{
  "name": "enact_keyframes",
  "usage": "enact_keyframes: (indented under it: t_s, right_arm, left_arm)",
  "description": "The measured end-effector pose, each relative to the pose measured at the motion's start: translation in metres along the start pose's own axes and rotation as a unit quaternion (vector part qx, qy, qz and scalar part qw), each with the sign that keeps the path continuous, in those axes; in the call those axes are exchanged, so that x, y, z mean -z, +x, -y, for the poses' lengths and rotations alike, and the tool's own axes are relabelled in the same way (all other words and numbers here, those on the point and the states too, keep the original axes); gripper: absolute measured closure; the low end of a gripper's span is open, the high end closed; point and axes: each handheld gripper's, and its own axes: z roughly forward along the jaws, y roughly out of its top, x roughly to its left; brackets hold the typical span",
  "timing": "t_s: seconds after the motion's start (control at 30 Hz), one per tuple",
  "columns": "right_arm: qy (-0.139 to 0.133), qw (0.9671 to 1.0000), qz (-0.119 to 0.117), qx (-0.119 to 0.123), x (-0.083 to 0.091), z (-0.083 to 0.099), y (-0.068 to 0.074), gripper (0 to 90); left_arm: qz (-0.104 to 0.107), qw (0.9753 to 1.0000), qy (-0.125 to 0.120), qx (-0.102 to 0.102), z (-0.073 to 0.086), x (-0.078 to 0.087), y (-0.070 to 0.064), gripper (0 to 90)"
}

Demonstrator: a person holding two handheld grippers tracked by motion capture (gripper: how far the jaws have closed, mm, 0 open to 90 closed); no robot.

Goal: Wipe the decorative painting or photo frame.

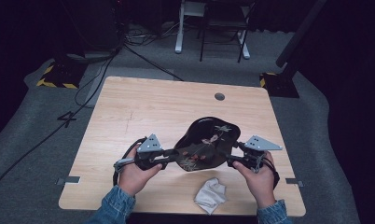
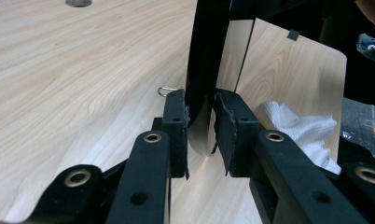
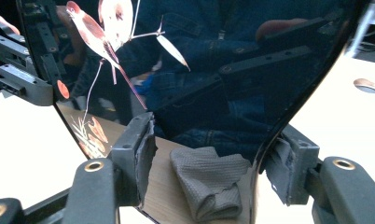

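Black lacquer gleams on the tray (image 1: 206, 142), painted with flowers and a bird, which hangs tilted above the near middle of the wooden table (image 1: 143, 112), held between both grippers. The left gripper (image 1: 169, 157) has its jaws narrowed onto the tray's left rim, which stands edge-on between the pads (image 2: 176, 121). The right gripper (image 1: 230, 160) straddles the opposite rim, though whether its pads (image 3: 146, 144) actually press the tray I cannot tell; a crumpled white cloth (image 1: 211, 194) lies on the table just below.

Count: 1 black lacquer tray (image 1: 208, 142) with floral print, table centre. 1 white cloth (image 1: 210, 195) at 6 o'clock of the tray. 2 grippers: left gripper (image 1: 169, 157) at tray's 9 o'clock, right gripper (image 1: 231, 160) at 3 o'clock. 1 table (image 1: 143, 107).
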Motion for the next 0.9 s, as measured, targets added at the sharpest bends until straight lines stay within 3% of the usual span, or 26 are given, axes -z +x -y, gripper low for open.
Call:
enact_keyframes:
  t_s: [0.23, 0.47, 0.57, 0.9]
  right_arm:
    - [-0.001, 0.9989, 0.042, -0.02, 0.012, 0.011, 0.001, 44.0]
    - [-0.005, 0.9975, 0.062, -0.035, 0.015, 0.017, 0.002, 47.1]
    - [-0.004, 0.9973, 0.062, -0.041, 0.015, 0.019, 0.002, 47.4]
    - [-0.001, 0.9976, 0.054, -0.043, 0.012, 0.023, 0.0, 48.2]
  left_arm:
    - [0.018, 0.9998, 0.008, -0.01, -0.007, -0.019, 0.013, 72.1]
    - [0.025, 0.9996, 0.008, -0.005, -0.011, -0.03, 0.025, 70.1]
    - [0.031, 0.9995, 0.008, 0.006, -0.009, -0.035, 0.03, 69.2]
    - [0.028, 0.9995, -0.004, 0.013, -0.008, -0.038, 0.036, 67.2]
